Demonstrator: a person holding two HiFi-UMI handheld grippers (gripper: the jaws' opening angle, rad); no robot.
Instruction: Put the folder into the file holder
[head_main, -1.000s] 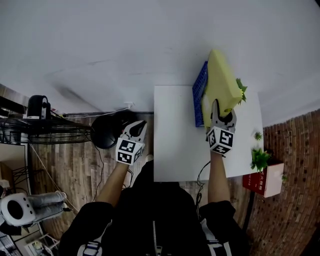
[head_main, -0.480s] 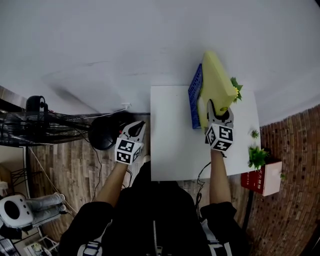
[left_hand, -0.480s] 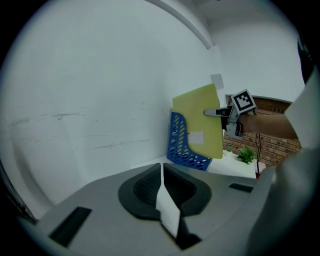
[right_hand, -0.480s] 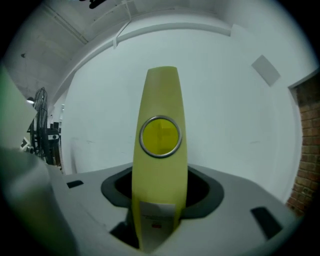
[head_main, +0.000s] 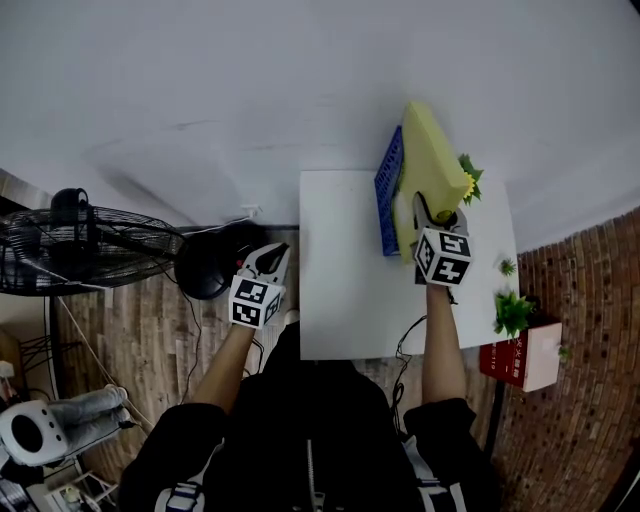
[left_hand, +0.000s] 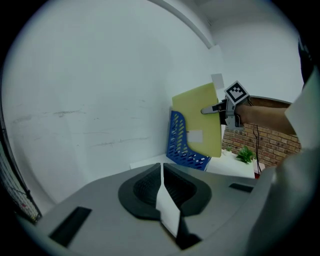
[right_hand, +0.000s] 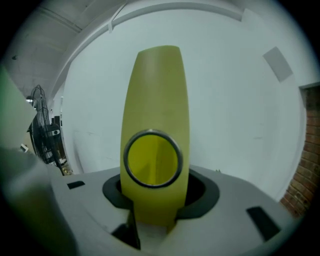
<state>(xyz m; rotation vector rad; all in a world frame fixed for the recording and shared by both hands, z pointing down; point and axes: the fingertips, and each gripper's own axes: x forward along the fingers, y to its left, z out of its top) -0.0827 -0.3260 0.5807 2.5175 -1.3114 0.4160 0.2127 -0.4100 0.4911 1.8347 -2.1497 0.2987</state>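
My right gripper (head_main: 431, 210) holds a yellow folder (head_main: 428, 160) by its near spine, upright over the back of the white table (head_main: 350, 290). Its jaws press on the spine and are still closing a little. In the right gripper view the folder (right_hand: 158, 95) rises straight from between the jaws (right_hand: 152, 202), its metal finger ring facing the camera. A blue mesh file holder (head_main: 387, 195) stands just left of the folder against the wall. The left gripper view shows the folder (left_hand: 199, 120) hanging over the holder (left_hand: 180, 145). My left gripper (head_main: 270, 260) hovers left of the table, shut and holding nothing.
A small sunflower plant (head_main: 469, 178) sits right of the folder, with green plants (head_main: 517, 314) and a red box (head_main: 524, 356) at the table's right edge. A floor fan (head_main: 90, 250) and a black round base (head_main: 205, 265) stand on the wooden floor to the left.
The right gripper and folder have moved slightly left and farther back, closer over the file holder. The left gripper has stayed put.
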